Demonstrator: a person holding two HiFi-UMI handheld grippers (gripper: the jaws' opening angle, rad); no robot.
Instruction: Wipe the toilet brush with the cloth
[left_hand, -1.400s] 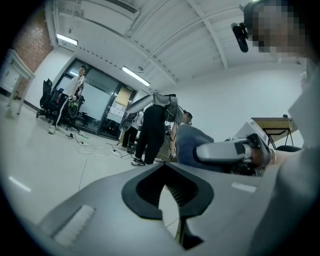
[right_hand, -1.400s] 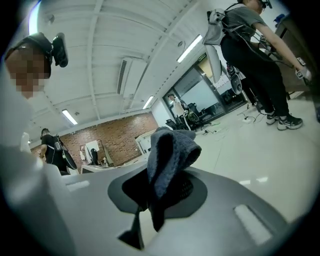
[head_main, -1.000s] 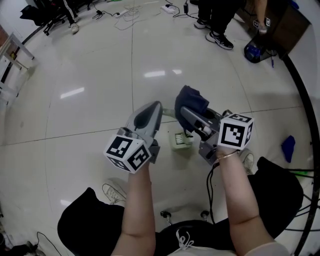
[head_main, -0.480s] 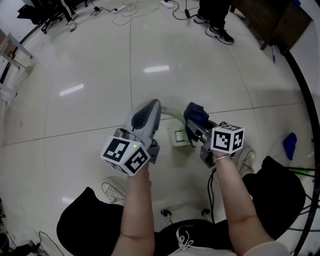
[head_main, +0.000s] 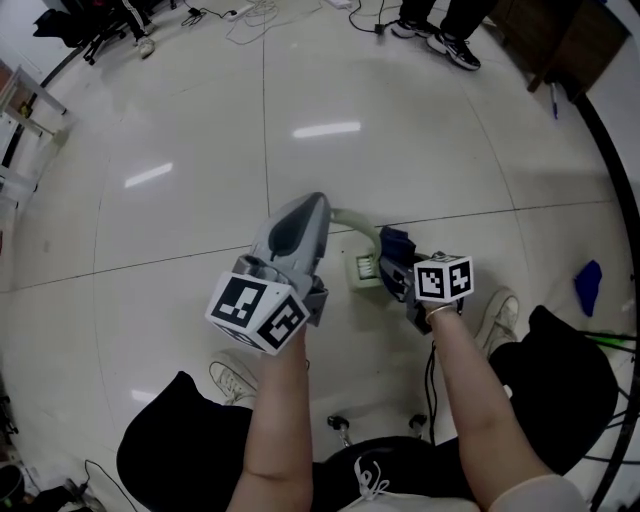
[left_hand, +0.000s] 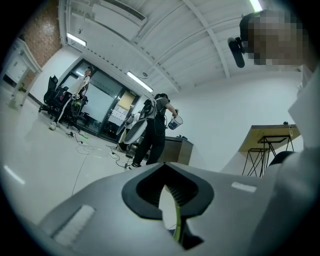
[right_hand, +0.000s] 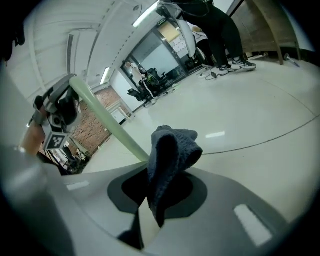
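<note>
The toilet brush has a pale green curved handle (head_main: 352, 220) and a whitish-green head (head_main: 365, 268) hanging above the floor. My left gripper (head_main: 317, 203) is shut on the thin green handle (left_hand: 176, 220), seen edge-on between its jaws. The right gripper (head_main: 392, 266) sits just right of the brush head and is shut on a dark blue cloth (head_main: 396, 243). In the right gripper view the cloth (right_hand: 169, 152) stands up from the shut jaws, and the green handle (right_hand: 106, 118) runs up and to the left behind it, close to the cloth.
Glossy white tiled floor all around. A blue rag (head_main: 588, 282) lies at the right by a black curved rail (head_main: 606, 165). Another person's shoes (head_main: 462, 50) and cables (head_main: 255, 14) are at the top. A white rack (head_main: 18, 125) stands left; chair castors (head_main: 336, 426) are near my feet.
My right gripper has come down and nearer with the cloth, from beside the handle's upper part to right beside the brush head. The left gripper has hardly moved.
</note>
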